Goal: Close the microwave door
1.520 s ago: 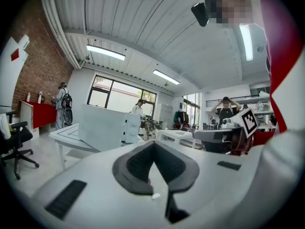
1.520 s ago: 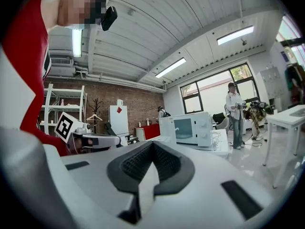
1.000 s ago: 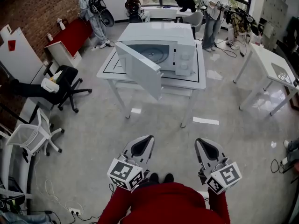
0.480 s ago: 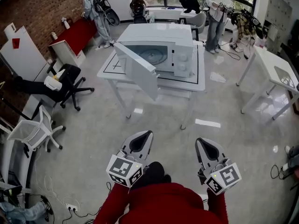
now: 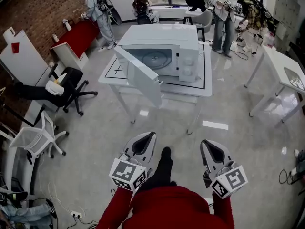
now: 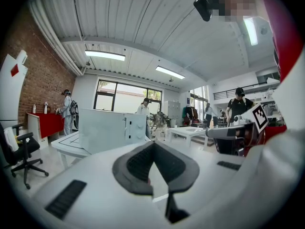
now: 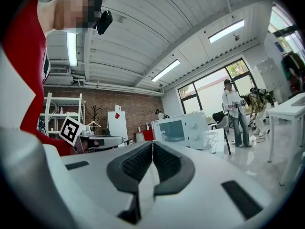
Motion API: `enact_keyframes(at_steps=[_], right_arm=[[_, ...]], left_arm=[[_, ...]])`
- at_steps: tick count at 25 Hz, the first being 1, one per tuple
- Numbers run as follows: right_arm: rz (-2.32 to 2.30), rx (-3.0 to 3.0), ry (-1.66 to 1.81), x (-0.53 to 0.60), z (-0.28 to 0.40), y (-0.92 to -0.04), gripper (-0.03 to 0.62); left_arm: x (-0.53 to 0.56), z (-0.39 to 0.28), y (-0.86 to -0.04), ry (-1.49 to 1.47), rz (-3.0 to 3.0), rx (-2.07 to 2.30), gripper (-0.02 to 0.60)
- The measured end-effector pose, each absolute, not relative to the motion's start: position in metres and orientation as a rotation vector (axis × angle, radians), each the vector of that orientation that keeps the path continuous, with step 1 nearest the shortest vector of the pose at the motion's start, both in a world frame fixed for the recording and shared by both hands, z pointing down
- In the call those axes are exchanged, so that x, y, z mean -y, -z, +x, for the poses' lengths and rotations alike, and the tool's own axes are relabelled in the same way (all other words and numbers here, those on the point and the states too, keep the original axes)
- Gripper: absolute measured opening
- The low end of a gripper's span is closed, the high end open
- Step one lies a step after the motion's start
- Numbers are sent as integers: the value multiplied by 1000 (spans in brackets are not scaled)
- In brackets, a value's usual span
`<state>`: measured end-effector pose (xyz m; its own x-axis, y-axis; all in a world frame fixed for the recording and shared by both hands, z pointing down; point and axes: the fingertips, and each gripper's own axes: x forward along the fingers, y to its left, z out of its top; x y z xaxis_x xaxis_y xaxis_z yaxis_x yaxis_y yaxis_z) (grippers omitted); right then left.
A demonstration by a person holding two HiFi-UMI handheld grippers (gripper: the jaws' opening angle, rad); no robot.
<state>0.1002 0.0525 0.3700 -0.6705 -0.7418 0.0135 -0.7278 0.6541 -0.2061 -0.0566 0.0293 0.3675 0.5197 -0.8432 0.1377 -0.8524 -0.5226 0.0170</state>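
Grey floor lies between me and the white bench, where the microwave stands, its door swung open. My left gripper and right gripper hang well short of it, fingers pressed together, empty.

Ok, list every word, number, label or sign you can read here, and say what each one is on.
No readable words or numbers anywhere.
Microwave control panel: any print is too small to read.
Cube on the left gripper and cube on the right gripper: square black-and-white patterns, no letters.
White board: a red mark, no text.
Table: black lines and a cross, no text.
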Motion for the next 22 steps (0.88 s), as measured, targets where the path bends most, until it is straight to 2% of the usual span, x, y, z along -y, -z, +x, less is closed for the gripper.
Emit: enact_keyframes(at_steps=[16, 22], right_arm=[[-1334, -2767, 350, 84, 92, -370, 15], [-1358, -2779, 390, 116, 87, -379, 15]], left_arm=[[116, -120, -375, -182, 2630, 1705, 11], [138, -114, -378, -184, 2712, 1537, 11]])
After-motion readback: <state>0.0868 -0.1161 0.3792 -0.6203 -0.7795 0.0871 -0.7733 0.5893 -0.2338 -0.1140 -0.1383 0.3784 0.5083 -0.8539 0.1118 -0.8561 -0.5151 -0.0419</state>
